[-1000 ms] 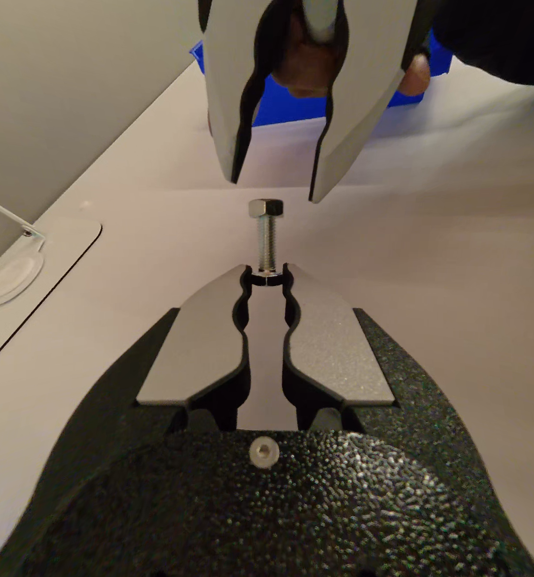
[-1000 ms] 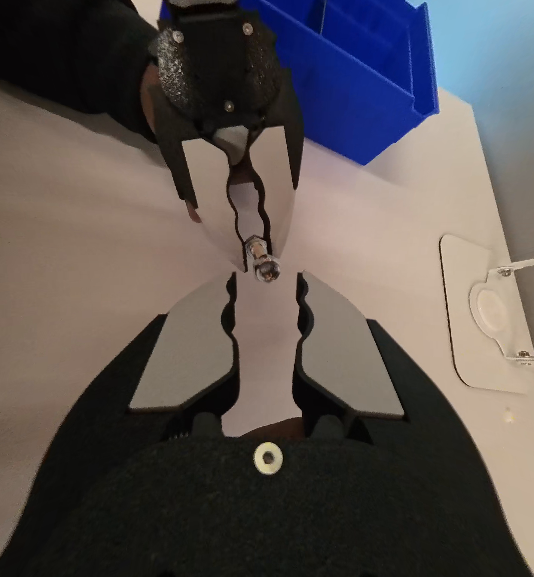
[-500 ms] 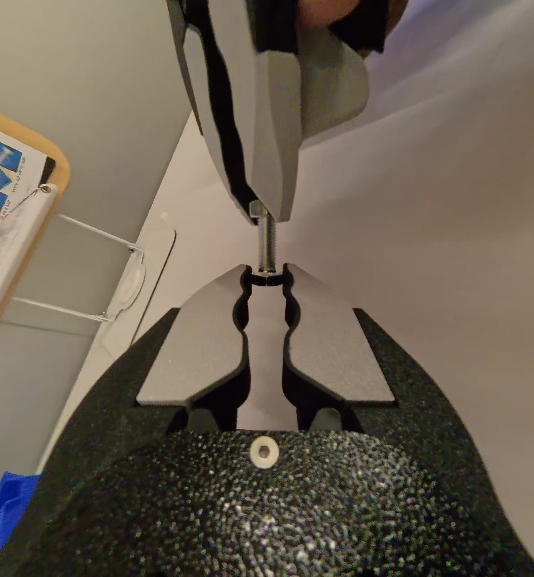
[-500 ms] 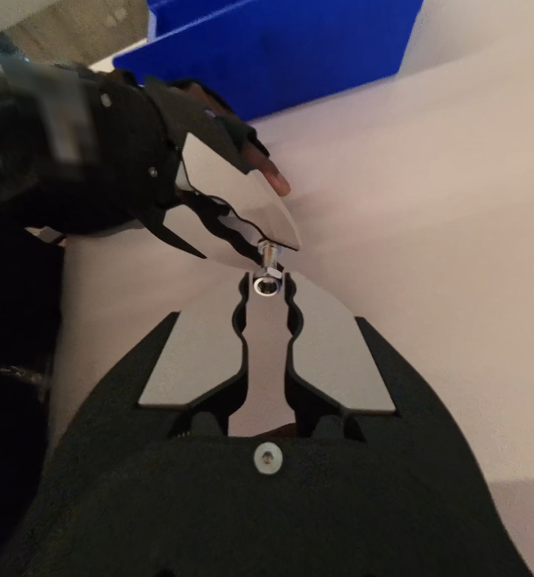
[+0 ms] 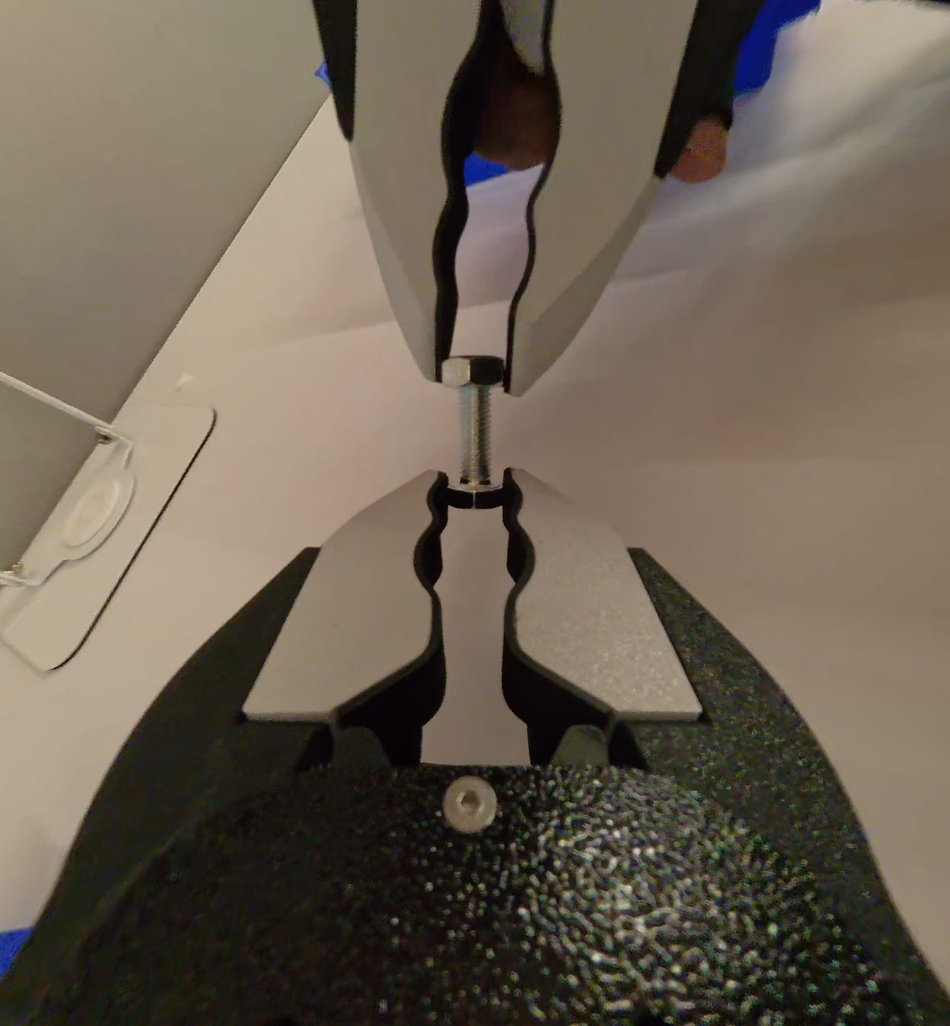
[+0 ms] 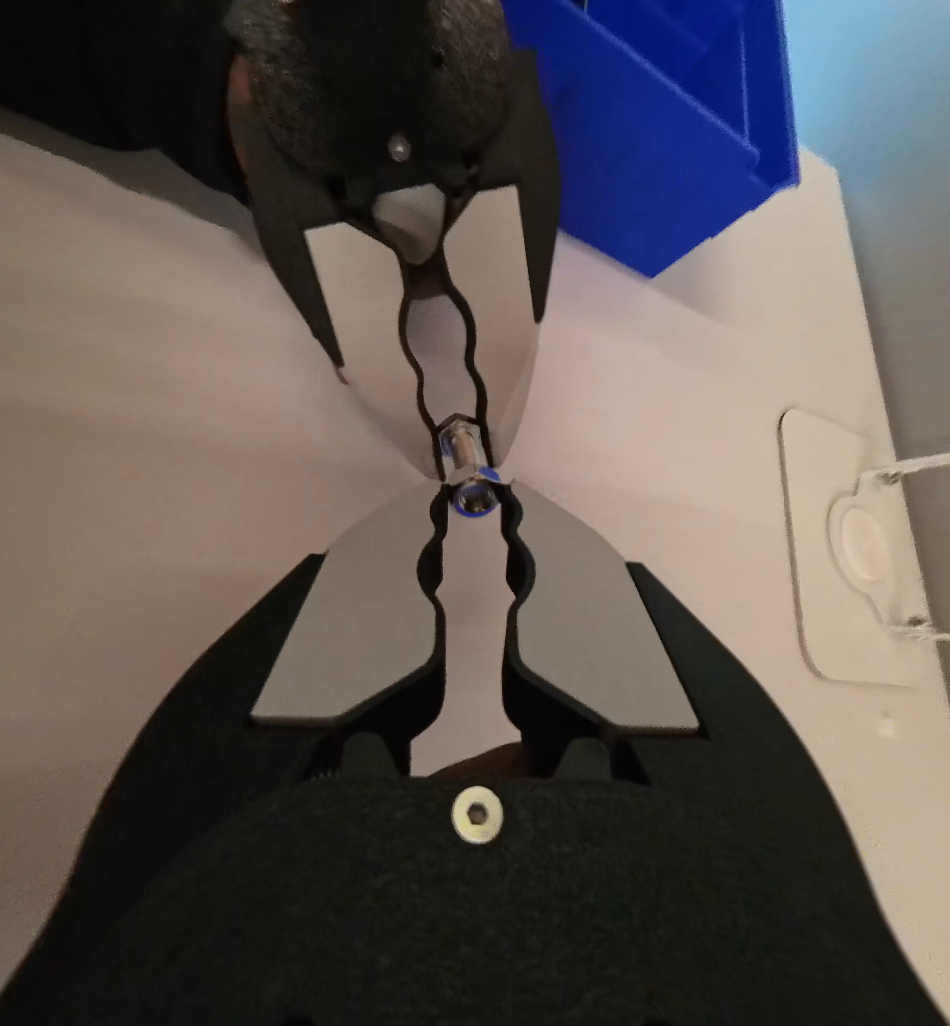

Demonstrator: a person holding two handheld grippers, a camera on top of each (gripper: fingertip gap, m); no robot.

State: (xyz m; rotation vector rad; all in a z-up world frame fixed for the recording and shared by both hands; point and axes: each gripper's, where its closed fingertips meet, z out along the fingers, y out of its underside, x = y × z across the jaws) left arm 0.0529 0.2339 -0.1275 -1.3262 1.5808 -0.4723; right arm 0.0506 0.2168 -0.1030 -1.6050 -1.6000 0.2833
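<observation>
Dim, warm, soft-shadowed light; wide-angle bending toward the edges, with slight blur throughout.

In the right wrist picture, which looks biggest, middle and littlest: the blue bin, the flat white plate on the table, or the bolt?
1. Blue bin: biggest, though partly cut off by the picture edge.
2. Flat white plate: middle.
3. Bolt: littlest, held between the two grippers.

The bin sits farther from the camera, so it likely really is the biggest.
</observation>
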